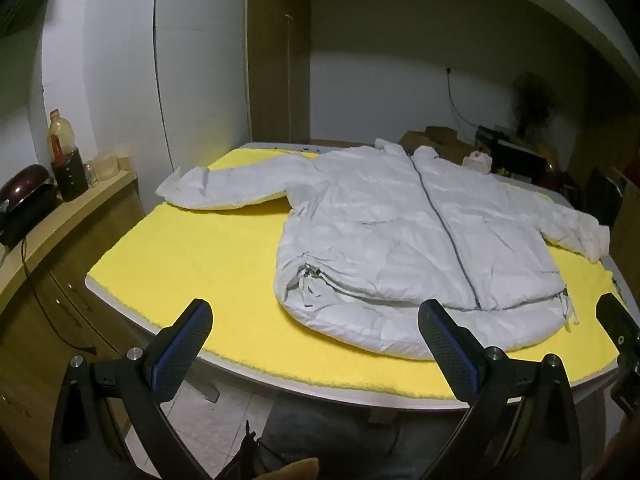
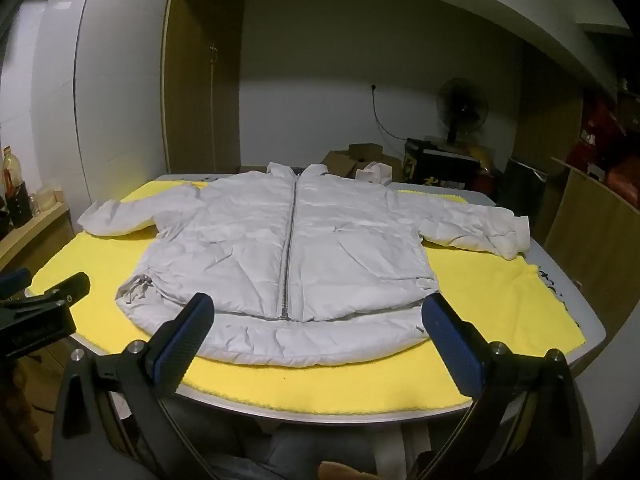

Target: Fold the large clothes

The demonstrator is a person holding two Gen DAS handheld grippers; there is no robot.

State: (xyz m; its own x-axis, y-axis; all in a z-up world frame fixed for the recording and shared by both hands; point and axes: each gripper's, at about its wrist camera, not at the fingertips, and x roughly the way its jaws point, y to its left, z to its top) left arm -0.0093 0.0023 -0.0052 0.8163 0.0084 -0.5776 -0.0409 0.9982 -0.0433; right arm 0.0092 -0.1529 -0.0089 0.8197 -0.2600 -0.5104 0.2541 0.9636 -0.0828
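A white puffy zip-front jacket [image 2: 288, 256] lies spread flat on the yellow cloth-covered table [image 2: 340, 384]. Left gripper [image 1: 316, 344] and right gripper [image 2: 316, 340] hover near its hem, jaws wide apart, holding nothing.

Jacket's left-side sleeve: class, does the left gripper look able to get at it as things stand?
Probably yes. The left gripper is open and holds nothing, and only bare yellow cloth lies between it and the sleeve of the jacket.
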